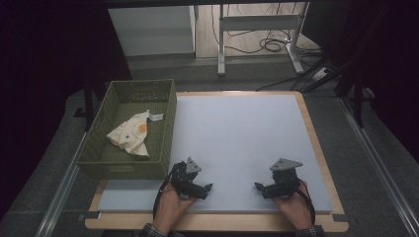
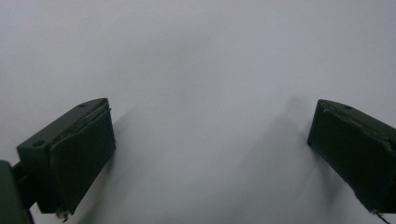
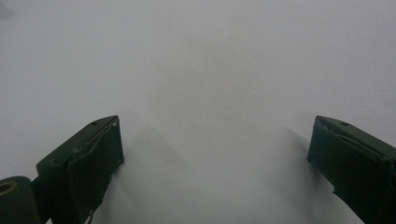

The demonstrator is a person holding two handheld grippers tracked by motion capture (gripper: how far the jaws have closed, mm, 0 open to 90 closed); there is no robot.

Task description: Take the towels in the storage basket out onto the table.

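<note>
Left gripper [image 1: 209, 187]: resting low at the near edge of the tabletop [image 1: 237, 133], jaws spread wide with nothing between them.
Right gripper [image 1: 257, 186]: near the same edge, well apart from the left one, jaws likewise wide and empty.
Cloth [image 1: 131, 134]: a cream, patterned piece, crumpled inside the green basket [image 1: 165, 123].
Basket: at the tabletop's left edge, just beyond the left gripper.
Cloth to grippers: clear of both, nearer the left one.
</note>
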